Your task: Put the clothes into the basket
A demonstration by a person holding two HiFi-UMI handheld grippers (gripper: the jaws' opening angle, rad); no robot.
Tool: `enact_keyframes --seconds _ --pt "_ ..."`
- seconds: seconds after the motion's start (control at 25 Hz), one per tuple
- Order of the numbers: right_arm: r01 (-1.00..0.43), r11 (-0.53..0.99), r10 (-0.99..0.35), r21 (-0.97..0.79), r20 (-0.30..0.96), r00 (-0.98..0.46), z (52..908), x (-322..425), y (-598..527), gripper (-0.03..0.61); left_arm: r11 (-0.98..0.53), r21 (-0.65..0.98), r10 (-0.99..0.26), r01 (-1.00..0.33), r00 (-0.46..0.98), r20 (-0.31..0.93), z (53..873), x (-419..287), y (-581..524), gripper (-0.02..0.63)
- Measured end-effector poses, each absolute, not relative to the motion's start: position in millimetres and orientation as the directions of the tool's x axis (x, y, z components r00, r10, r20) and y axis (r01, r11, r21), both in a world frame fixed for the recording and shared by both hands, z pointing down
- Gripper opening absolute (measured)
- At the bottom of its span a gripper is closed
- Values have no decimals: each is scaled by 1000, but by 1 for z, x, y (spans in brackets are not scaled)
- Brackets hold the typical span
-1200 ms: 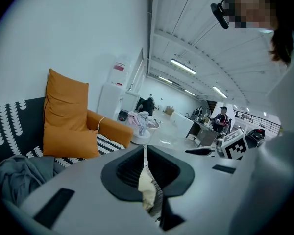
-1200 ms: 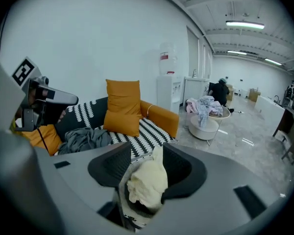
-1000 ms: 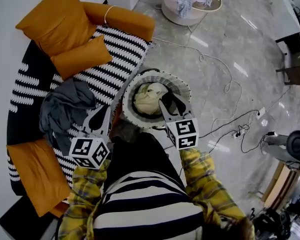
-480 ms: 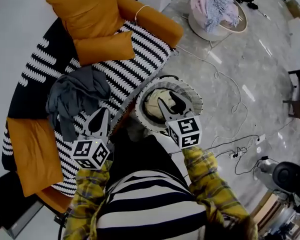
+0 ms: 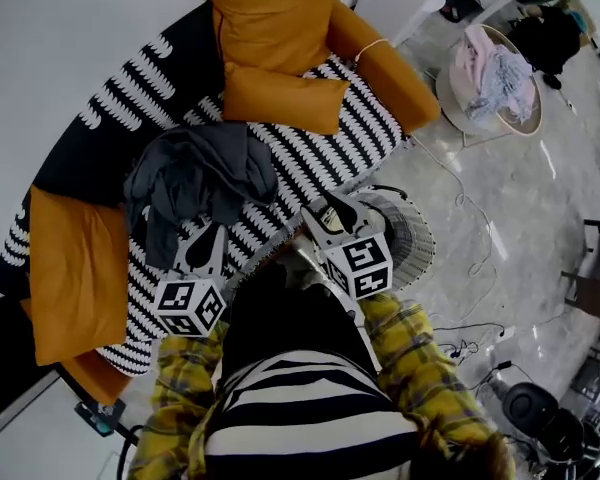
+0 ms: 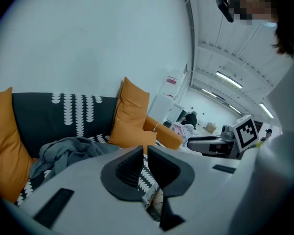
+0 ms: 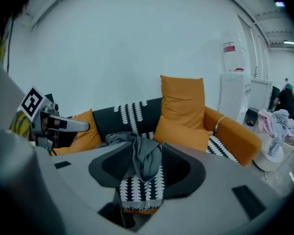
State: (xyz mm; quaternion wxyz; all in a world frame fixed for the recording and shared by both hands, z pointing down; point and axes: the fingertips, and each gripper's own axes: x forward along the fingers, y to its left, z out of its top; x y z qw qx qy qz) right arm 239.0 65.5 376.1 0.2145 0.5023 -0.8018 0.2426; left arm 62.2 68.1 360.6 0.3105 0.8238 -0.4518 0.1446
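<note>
While the grey garment point(image 5: 195, 178) lies heaped on the striped sofa point(image 5: 310, 153), this job is plainly not finished: that is the piece waiting to go. It sits at about eleven o'clock from the left tongs point(image 5: 210, 233), just ahead of their tips and untouched by them. Those left tongs are clenched tight, nothing between them. The right tongs point(image 5: 328, 211) stand parted and empty. Their own view looks through the gap at the grey heap on the seat, well short of it.

At roughly three o'clock of the right tongs is the woven basket point(image 5: 408, 238), down on the floor at the sofa's edge. Most of its inside is hidden behind the tongs, so I cannot say what it already holds. Far off at one o'clock a second, pale basket point(image 5: 448, 93) is piled with pink and blue clothes.

My read: one garment is left on the sofa and the pick has not been made. The left tongs must open before they can take cloth, while the right pair are ready. Loose folds may trail over the seat edge on the carry across.
</note>
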Motion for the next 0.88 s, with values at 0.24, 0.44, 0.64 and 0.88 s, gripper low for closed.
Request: enact_keyframes --seconds 0.24,0.44,0.64,0.88 --pt "-848 483 -577 -218 649 -496 425 162 36 202 -304 394 -664 -867 489 565 398 3 49 35" --pt "-801 554 -500 -227 678 -538 466 116 13 202 -237 393 -676 -888 442 590 427 -38 37 35" --pt "-788 575 -448 -222 720 -530 514 92 -1 202 -196 395 -661 -897 419 622 464 -65 35 35" --pt "-818 539 -429 -200 771 -471 571 89 -21 210 -181 404 -624 -897 422 657 502 -75 29 35"
